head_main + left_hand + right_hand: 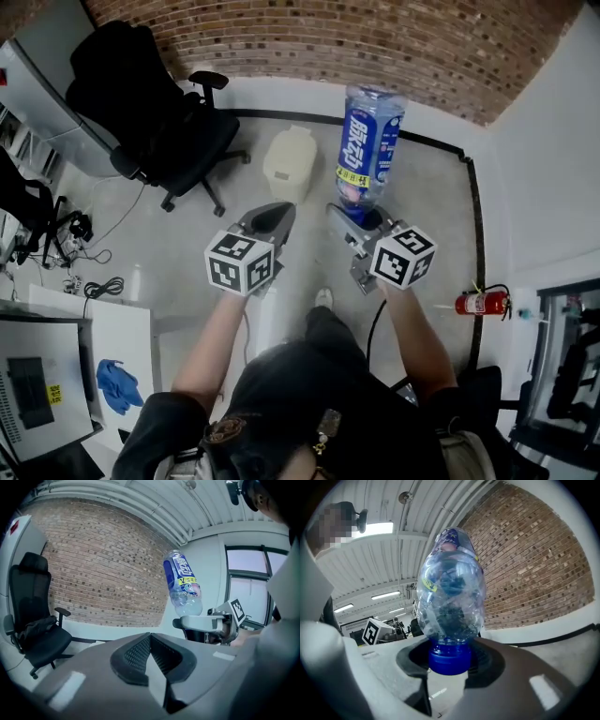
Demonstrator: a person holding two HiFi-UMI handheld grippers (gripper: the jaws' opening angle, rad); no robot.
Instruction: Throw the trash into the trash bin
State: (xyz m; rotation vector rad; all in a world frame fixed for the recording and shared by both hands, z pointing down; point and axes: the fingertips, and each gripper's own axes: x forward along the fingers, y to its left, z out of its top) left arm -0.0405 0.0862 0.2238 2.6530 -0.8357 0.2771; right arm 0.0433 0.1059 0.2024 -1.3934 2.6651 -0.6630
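Observation:
An empty clear plastic bottle [368, 145] with a blue label and blue cap stands cap-down in my right gripper [361, 222], whose jaws are shut on its neck. The right gripper view shows the cap [450, 660] pinched between the pads, the bottle [451, 597] rising above. From the left gripper view the bottle [183, 584] hangs at the right. My left gripper [277, 214] is shut with nothing in it and is held beside the right one. A cream lidded trash bin [289, 163] stands on the floor beyond the left gripper, its lid down.
A black office chair [159, 122] stands at the left near the brick wall [375, 47]. A red fire extinguisher [483, 303] lies at the right. A white desk [103, 352] with a blue cloth [116, 384] is at lower left; cables [89, 272] trail on the floor.

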